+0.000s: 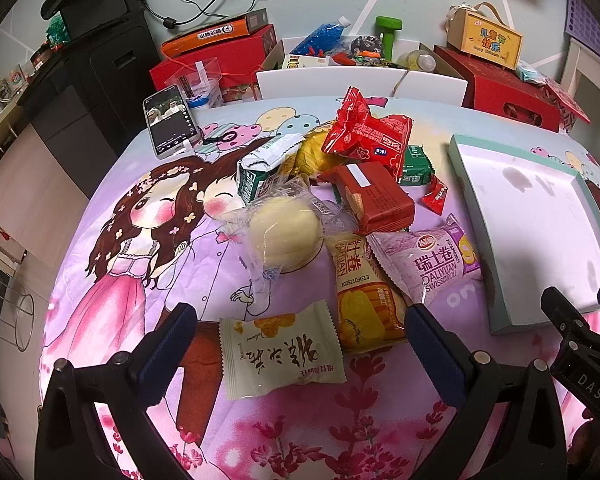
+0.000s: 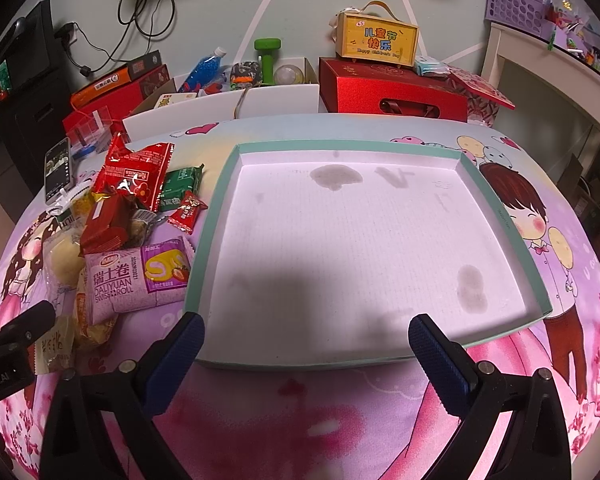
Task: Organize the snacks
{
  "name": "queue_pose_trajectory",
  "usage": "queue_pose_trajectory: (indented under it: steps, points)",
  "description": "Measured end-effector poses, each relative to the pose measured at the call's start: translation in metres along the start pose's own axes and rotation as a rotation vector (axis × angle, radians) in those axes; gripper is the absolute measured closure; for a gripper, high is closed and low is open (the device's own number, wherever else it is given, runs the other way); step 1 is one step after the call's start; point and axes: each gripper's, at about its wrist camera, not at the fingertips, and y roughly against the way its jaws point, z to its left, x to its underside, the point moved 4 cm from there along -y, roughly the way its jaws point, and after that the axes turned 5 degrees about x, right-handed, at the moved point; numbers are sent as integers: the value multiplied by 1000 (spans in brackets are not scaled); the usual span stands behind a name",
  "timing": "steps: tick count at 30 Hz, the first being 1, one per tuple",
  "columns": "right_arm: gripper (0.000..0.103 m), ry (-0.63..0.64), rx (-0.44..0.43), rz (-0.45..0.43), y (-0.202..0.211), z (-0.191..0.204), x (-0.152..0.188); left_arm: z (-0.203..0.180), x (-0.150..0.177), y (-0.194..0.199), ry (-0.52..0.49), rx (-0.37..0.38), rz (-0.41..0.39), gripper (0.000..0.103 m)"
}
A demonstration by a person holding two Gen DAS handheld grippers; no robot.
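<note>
The snacks lie in a loose heap on a cartoon-printed cloth (image 1: 148, 280), to the left of a shallow teal-rimmed tray (image 2: 216, 216) that holds nothing; stains mark its white floor. Nearest the left gripper (image 1: 300, 320) is a cream packet (image 1: 282, 354) with brush-style lettering, lying flat between its 2 blue-padded fingers, with no contact visible; the jaws stand wide apart and hold nothing. Just beyond it lie an orange-and-yellow roll packet (image 1: 364, 300) and a lilac Swiss roll packet (image 1: 428, 260), the lilac one overlapping the orange one and reaching close to the tray's left wall. A pale round bun in clear wrap (image 1: 284, 236) sits to their left. Behind these are a dark red wrapped block (image 1: 372, 196), a large red bag (image 1: 368, 132) propped on top of the heap, a green-and-white packet (image 1: 260, 168), a green packet (image 1: 414, 164) and a small red sweet (image 1: 436, 196). The right gripper (image 2: 306, 340) hovers over the near edge of the tray, jaws likewise spread wide and empty. At the far left edge of the cloth a phone (image 1: 168, 120) lies face up with its screen lit. Beyond the cloth stand a red gift box (image 2: 392, 88) with a yellow carry box (image 2: 376, 40) on top, an open white carton (image 2: 260, 100) of odds and ends and a green dumbbell (image 2: 267, 56).
</note>
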Motion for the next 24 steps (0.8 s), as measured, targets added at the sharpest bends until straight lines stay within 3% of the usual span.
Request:
queue_pose_trajectory:
  steps: [18,24]
  points:
    - [0,3,-1,1,0,1,0,1,0,1,7,2,-1,0]
    - [0,14,-29,-7,0,6,1,29,-2,4,133,-12,-6,0]
